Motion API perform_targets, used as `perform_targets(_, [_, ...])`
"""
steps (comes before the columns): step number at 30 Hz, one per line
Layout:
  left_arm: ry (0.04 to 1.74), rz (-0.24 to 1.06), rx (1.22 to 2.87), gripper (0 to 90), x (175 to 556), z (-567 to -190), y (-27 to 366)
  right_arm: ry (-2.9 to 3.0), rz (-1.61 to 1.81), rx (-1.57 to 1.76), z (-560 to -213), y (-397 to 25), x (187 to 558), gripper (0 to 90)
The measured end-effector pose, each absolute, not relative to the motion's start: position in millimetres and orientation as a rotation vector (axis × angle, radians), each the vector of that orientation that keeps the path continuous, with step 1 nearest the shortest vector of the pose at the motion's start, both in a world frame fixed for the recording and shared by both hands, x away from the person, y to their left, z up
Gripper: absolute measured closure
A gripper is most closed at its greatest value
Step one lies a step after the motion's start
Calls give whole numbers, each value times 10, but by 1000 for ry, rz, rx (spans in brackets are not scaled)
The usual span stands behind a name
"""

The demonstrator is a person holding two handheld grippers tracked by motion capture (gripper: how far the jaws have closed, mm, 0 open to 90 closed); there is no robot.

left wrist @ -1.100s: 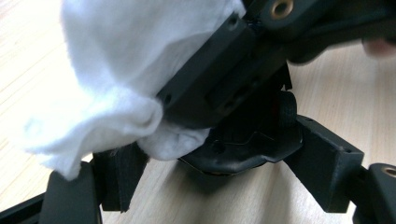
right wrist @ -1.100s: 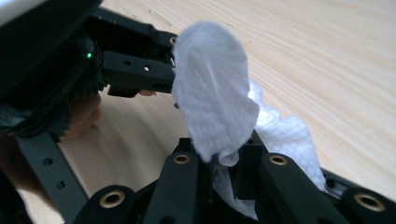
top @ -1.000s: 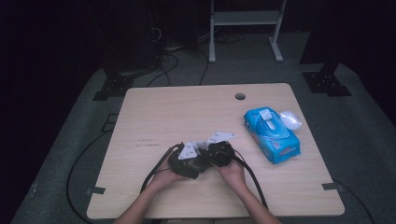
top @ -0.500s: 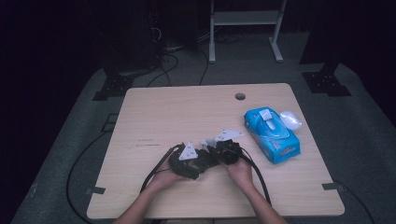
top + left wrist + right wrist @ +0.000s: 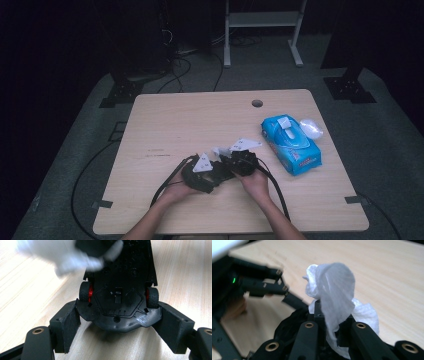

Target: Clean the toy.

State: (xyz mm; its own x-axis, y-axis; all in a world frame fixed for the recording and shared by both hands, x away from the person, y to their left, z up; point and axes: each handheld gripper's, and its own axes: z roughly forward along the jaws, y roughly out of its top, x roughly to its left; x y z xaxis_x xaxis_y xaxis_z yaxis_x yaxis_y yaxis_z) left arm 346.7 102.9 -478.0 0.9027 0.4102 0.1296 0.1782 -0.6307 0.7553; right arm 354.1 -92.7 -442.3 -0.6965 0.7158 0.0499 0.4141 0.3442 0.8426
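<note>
A black toy car [image 5: 117, 297] with red wheel hubs lies belly-up between the jaws of my left gripper [image 5: 118, 323], which is shut on its near end just above the wooden table [image 5: 190, 277]. My right gripper [image 5: 332, 327] is shut on a crumpled white wipe [image 5: 334, 285]. The wipe shows blurred over the far end of the car [image 5: 75, 257]. In the high view both grippers meet at the front middle of the table, left gripper [image 5: 200, 172] and right gripper [image 5: 242, 160] close together.
A blue packet of wipes [image 5: 290, 145] lies on the right side of the table [image 5: 200, 115], with a crumpled clear-white wad [image 5: 311, 128] at its far corner. A cable hole [image 5: 257, 103] sits near the far edge. Cables trail off the front edge.
My right gripper, still holding the wipe, has shifted slightly to the right over the car. The left gripper and the car have hardly moved.
</note>
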Motion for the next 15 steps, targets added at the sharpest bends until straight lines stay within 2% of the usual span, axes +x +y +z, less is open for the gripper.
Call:
perform_targets(9, [415,368,2262,240,3473,-4775,1032,2277,1119,1046,-4472,-1072,3563,811])
perform_targets(15, [420,368,2257,240,3470,-4783,1028,2341,1174,951,-4520,-890,3488,809])
